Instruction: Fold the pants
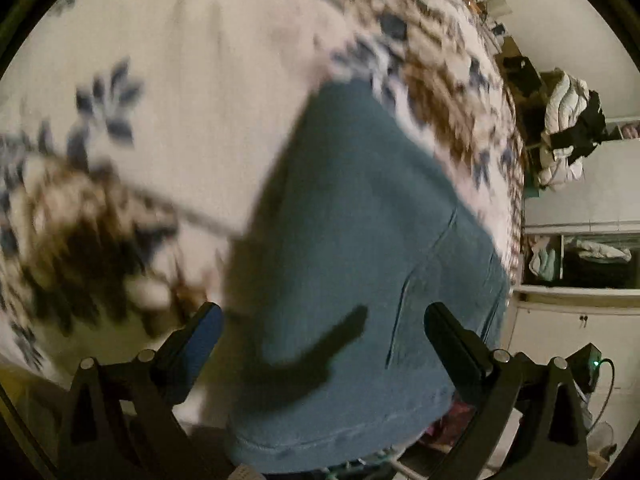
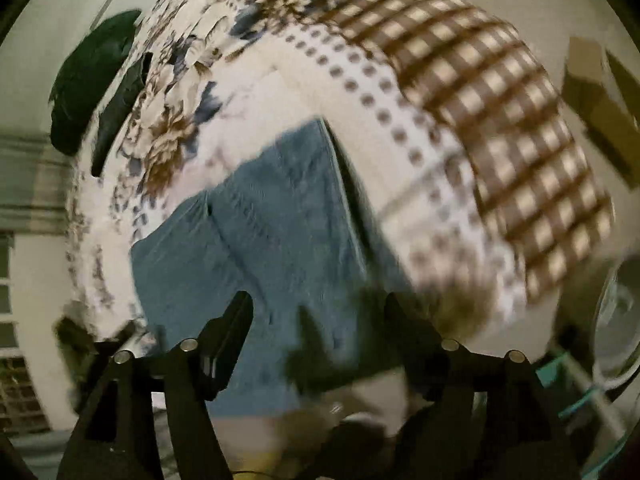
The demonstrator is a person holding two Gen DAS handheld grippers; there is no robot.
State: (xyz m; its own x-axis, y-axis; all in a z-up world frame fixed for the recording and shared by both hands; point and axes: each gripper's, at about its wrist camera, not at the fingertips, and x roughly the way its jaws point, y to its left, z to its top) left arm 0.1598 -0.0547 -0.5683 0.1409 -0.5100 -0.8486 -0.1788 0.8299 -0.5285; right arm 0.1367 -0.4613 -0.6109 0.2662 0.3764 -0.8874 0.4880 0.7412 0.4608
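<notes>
Pants (image 1: 360,240), blue and denim-like, lie on a bed, already gathered into a compact block with a hem along the near edge; a layered edge in the right wrist view suggests at least one fold is done, though blur hides how neat it is; a last fold or smoothing may remain. The left hand-held gripper (image 1: 322,322) and the right hand-held gripper (image 2: 318,312) hover spread apart, gripping nothing. The floral bedspread (image 1: 180,60) lies beneath; a dark green cloth (image 2: 92,80) sits at its far edge.
</notes>
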